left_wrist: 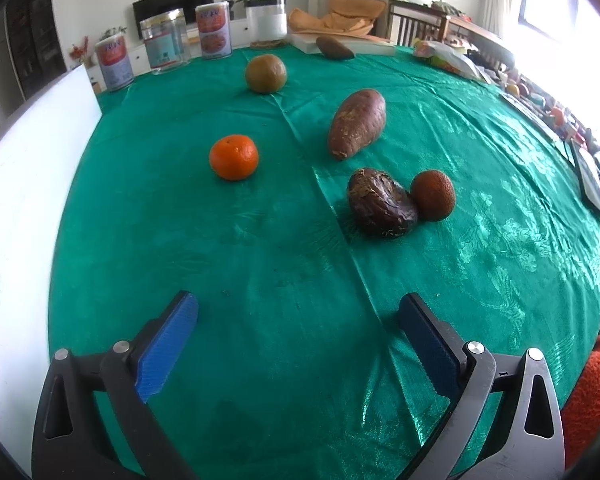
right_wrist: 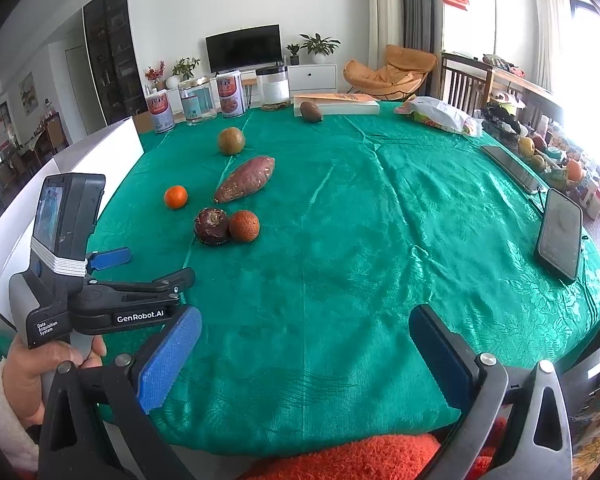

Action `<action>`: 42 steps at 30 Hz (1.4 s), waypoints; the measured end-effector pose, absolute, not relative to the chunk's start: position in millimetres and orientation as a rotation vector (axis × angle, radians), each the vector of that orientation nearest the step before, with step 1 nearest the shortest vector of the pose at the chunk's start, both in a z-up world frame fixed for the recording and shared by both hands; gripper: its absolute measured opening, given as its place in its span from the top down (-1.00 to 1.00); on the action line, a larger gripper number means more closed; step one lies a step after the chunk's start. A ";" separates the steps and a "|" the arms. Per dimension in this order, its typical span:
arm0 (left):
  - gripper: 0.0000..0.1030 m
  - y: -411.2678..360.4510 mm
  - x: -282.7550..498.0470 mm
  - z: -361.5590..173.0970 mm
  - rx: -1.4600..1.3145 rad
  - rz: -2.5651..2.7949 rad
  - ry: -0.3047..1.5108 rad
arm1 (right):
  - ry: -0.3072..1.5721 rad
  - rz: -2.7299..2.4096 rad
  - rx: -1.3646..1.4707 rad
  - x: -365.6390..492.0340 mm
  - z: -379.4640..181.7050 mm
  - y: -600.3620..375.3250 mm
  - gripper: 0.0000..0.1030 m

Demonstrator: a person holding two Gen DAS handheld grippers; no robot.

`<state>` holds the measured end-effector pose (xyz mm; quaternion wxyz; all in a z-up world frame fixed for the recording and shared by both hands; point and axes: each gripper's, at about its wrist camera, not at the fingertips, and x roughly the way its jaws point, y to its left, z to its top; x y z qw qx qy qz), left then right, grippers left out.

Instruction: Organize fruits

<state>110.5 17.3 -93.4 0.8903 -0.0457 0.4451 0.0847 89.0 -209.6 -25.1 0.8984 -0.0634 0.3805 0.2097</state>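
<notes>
We see white walls, a black television (right_wrist: 243, 48) on a far white cabinet (right_wrist: 312, 76), an orange lounge chair (right_wrist: 388, 70) right of it, bright windows (right_wrist: 588, 92) glaring at right.

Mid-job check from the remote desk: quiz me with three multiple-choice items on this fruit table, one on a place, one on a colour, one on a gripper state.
1. What touches the dark wrinkled fruit?
A. the bright orange tangerine
B. the reddish-orange rough fruit
C. the sweet potato

2. What colour is the tablecloth?
A. green
B. white
C. red

3. How does the left gripper stand?
A. shut on a fruit
B. shut and empty
C. open and empty

Answers:
1 B: the reddish-orange rough fruit leans against its side, while the bright orange tangerine and the sweet potato lie apart.
2 A: shiny green cloth covers the table.
3 C: its blue pads are spread wide with only cloth between them.
</notes>
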 end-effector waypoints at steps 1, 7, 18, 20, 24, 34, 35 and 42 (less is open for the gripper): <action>-0.96 16.9 110.4 -93.4 -0.094 0.176 0.925 | 0.788 0.435 -0.130 88.9 -25.0 -209.9 -1.00; -0.98 16.7 110.4 -93.4 -0.094 0.176 0.925 | 0.786 0.441 -0.120 88.4 -24.8 -211.7 -1.00; -0.98 16.7 110.4 -93.4 -0.094 0.176 0.925 | 0.782 0.444 -0.113 87.7 -24.0 -213.3 -1.00; -0.98 16.8 110.4 -93.4 -0.094 0.176 0.925 | 0.781 0.443 -0.113 87.5 -23.7 -213.3 -1.00; -0.98 16.7 110.4 -93.4 -0.094 0.176 0.925 | 0.780 0.443 -0.112 87.3 -23.1 -213.6 -1.00; -0.98 16.9 110.4 -93.5 -0.094 0.175 0.925 | 0.780 0.443 -0.112 87.3 -23.1 -213.6 -1.00; -0.98 16.8 110.4 -93.5 -0.094 0.175 0.925 | 0.780 0.443 -0.112 87.3 -23.1 -213.7 -1.00; -0.98 16.7 110.4 -93.4 -0.094 0.175 0.926 | 0.780 0.444 -0.111 87.4 -23.2 -213.7 -1.00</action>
